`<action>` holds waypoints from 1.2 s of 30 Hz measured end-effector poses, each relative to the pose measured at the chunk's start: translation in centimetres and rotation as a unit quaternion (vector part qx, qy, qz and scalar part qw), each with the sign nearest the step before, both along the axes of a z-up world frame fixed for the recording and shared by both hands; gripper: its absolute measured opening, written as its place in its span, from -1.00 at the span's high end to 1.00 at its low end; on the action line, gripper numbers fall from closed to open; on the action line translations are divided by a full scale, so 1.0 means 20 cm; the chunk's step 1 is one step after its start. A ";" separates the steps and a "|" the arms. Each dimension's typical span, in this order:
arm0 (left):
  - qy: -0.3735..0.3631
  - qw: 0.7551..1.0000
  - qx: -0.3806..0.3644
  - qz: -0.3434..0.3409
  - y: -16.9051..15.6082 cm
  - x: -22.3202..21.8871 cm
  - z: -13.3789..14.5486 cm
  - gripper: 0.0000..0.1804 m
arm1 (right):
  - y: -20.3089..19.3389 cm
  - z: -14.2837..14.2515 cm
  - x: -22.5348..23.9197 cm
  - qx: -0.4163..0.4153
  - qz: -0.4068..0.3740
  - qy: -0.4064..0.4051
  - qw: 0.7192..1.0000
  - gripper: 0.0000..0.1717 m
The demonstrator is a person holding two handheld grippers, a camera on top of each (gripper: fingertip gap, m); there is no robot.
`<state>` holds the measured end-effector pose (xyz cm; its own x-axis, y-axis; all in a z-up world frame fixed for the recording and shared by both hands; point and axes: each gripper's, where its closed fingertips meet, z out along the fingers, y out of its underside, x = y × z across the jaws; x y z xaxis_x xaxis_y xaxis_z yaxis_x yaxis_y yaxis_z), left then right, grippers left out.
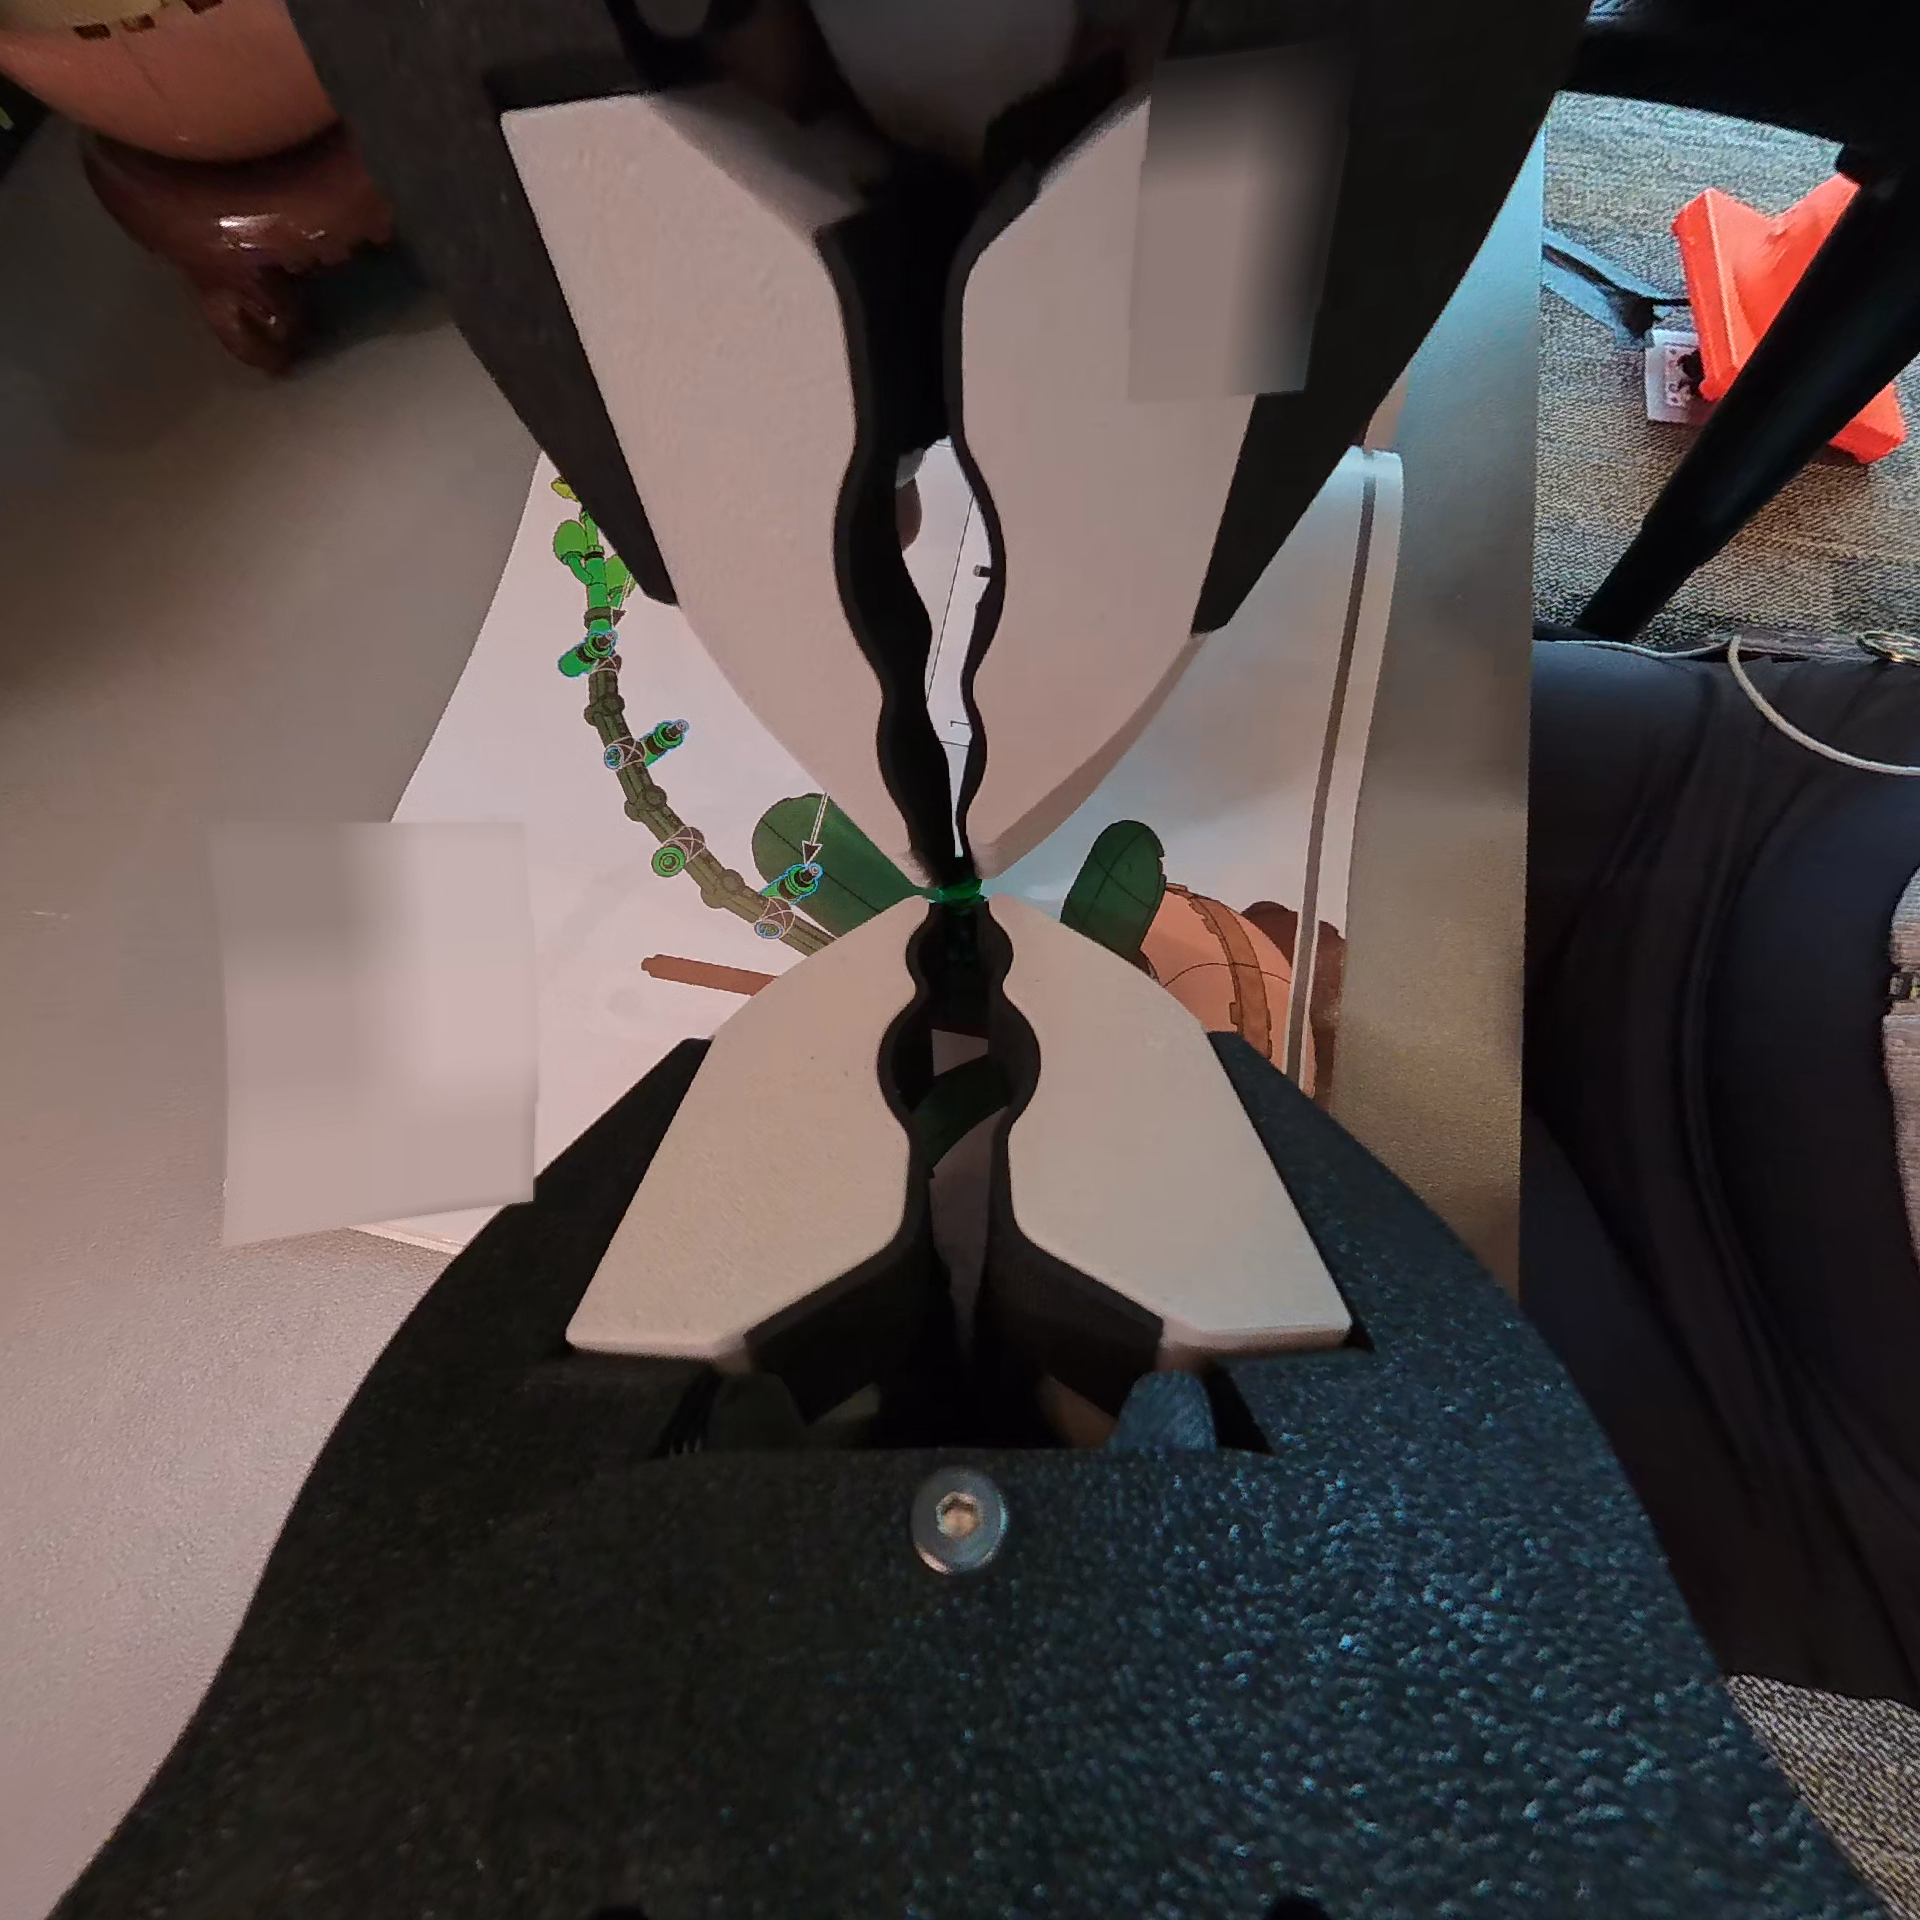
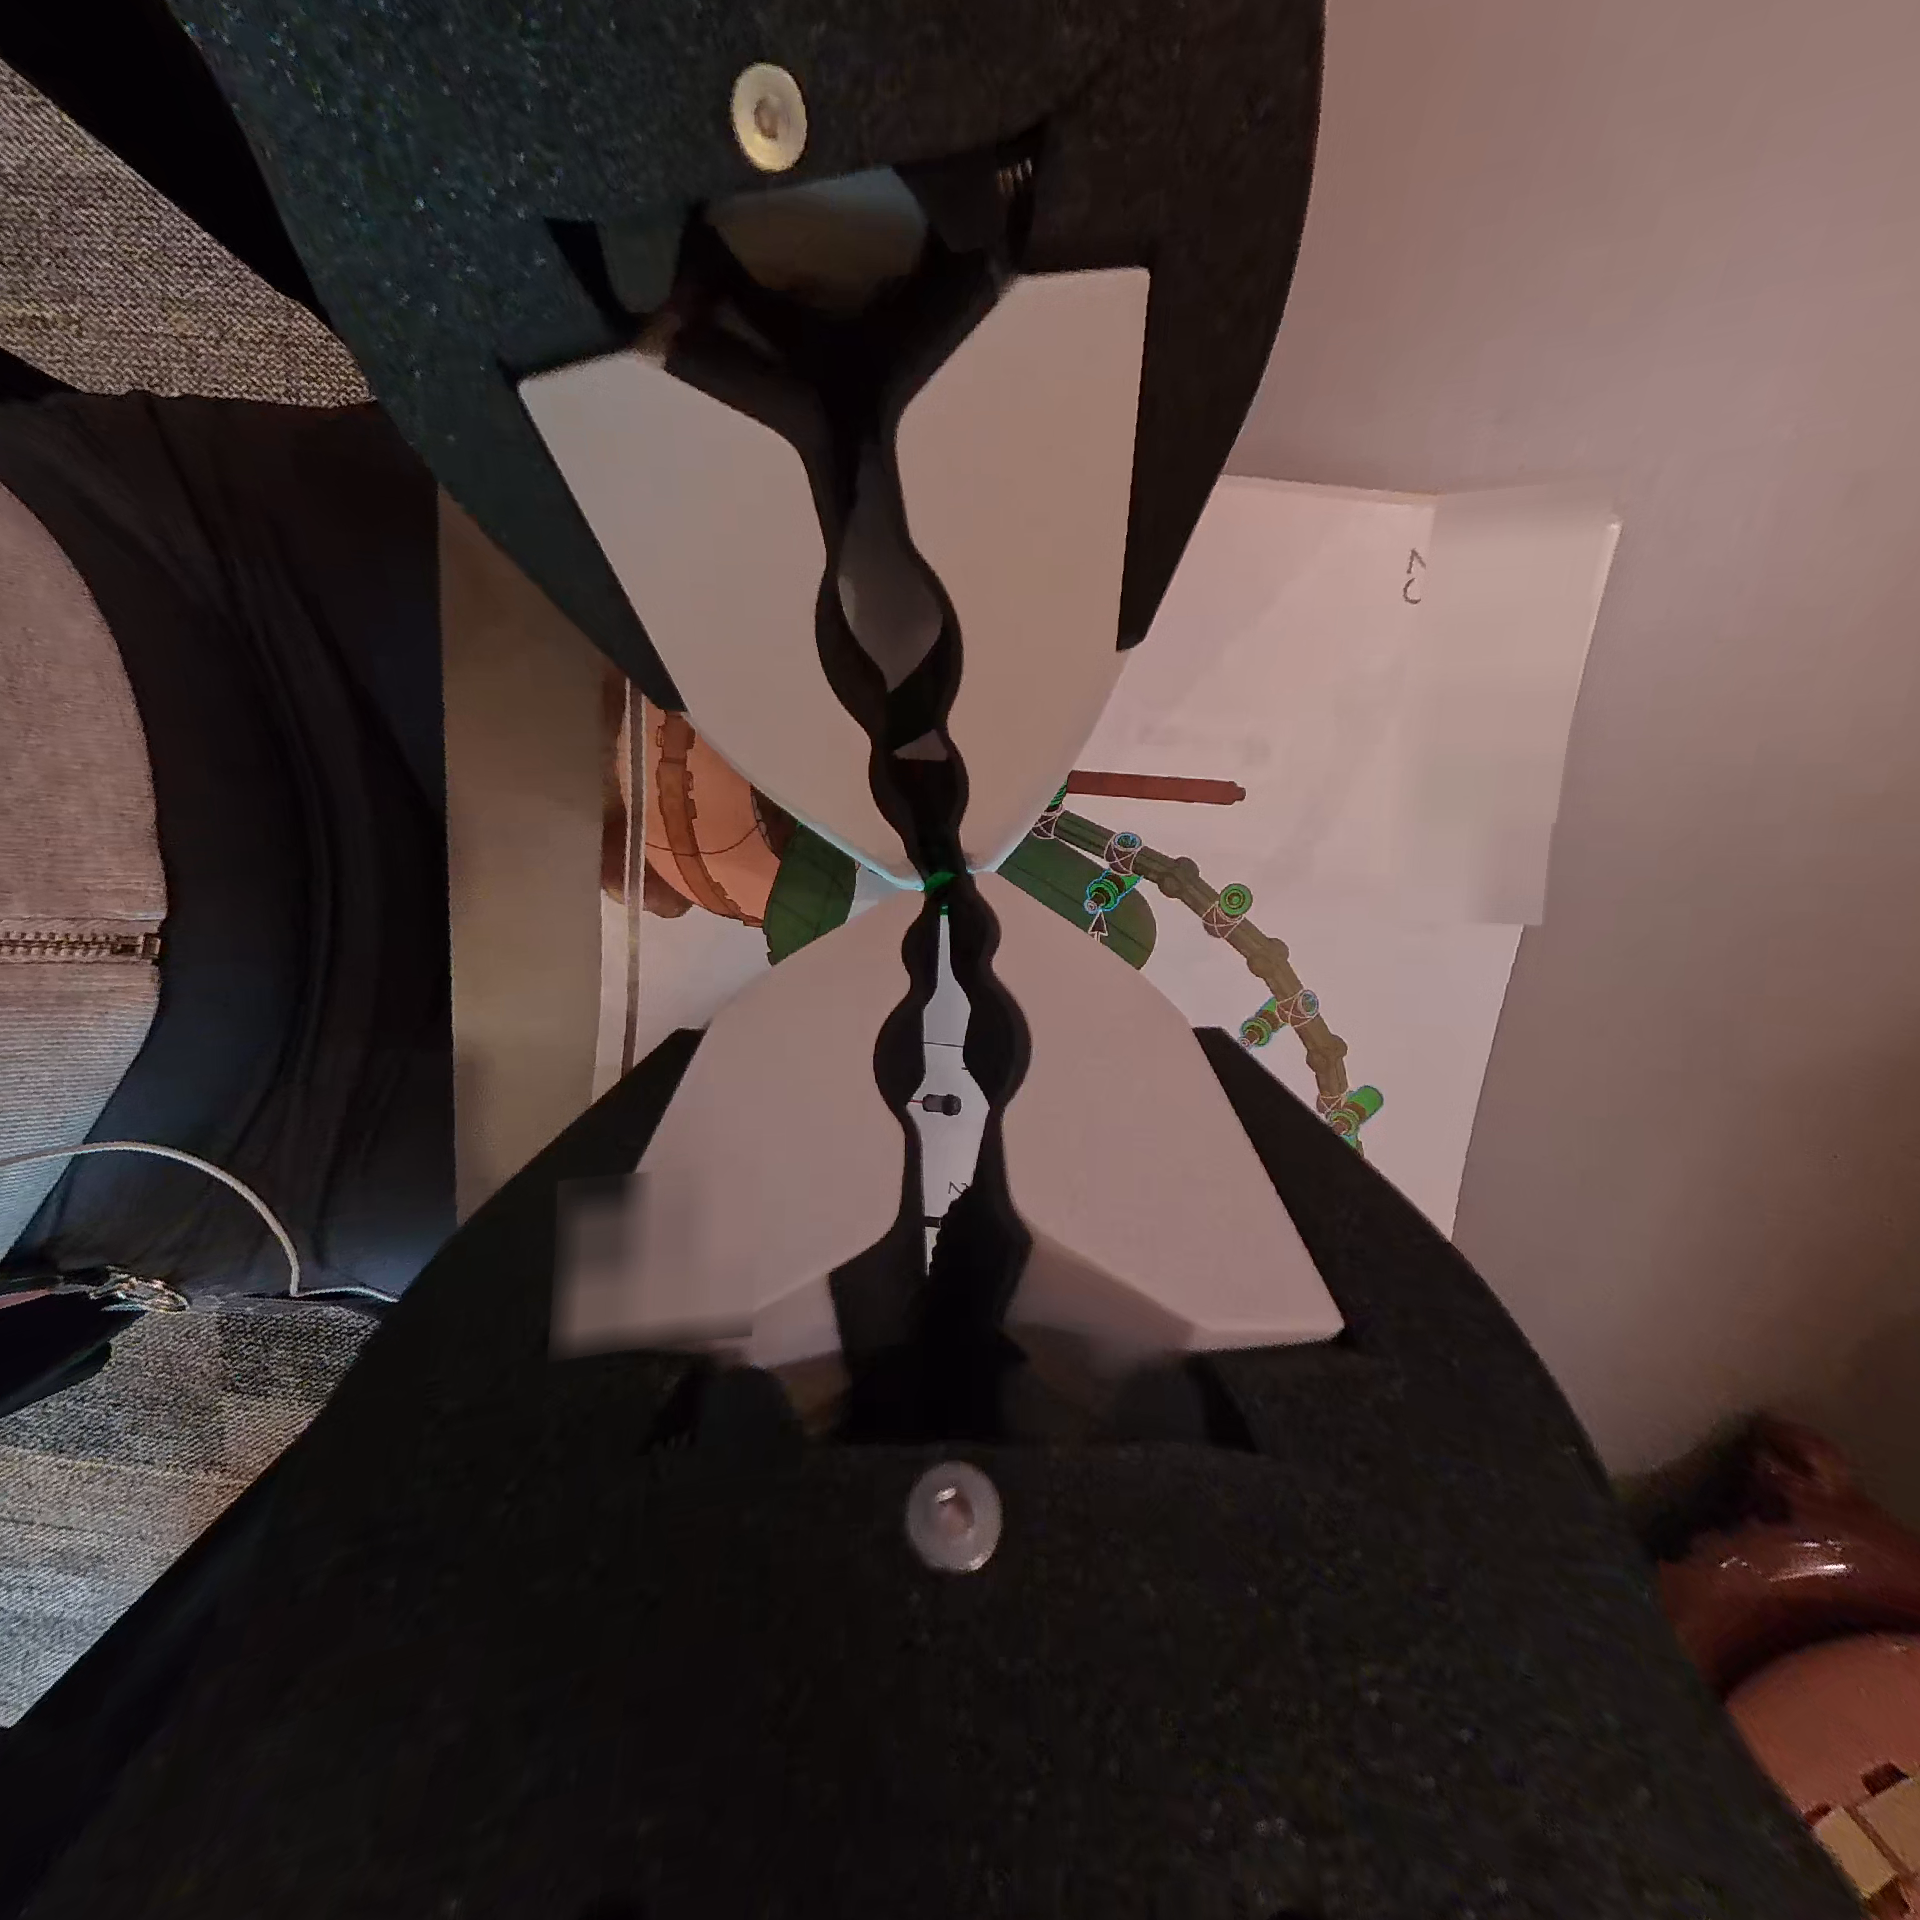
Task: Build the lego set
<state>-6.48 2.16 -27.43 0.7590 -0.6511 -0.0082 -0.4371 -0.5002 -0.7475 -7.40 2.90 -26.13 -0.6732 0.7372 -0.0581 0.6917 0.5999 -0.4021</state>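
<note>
Green small piece [image 1: 956,891] spans tip-to-tip between both hand-held grippers.

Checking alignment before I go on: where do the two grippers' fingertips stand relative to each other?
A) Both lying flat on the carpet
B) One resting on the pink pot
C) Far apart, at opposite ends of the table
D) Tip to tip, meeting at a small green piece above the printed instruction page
D: the left gripper and right gripper meet tip to tip at the small green piece above the instruction page.
</note>
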 end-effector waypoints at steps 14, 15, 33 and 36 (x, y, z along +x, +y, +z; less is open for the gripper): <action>0.002 1.000 0.002 0.000 0.00 0.00 0.00 0.96 | 0.04 0.02 0.02 0.004 0.003 -0.025 1.000 0.85; 0.002 1.000 0.002 0.000 0.00 0.00 0.00 0.96 | 0.06 0.05 0.02 0.002 -0.008 -0.005 1.000 0.84; 0.000 1.000 0.001 0.001 0.00 0.00 0.00 0.95 | 0.52 0.52 0.48 -0.233 -0.302 0.531 0.757 0.87; 0.001 1.000 0.001 0.004 0.00 0.00 0.00 0.95 | 0.52 0.51 0.48 -0.200 -0.302 0.540 0.760 0.86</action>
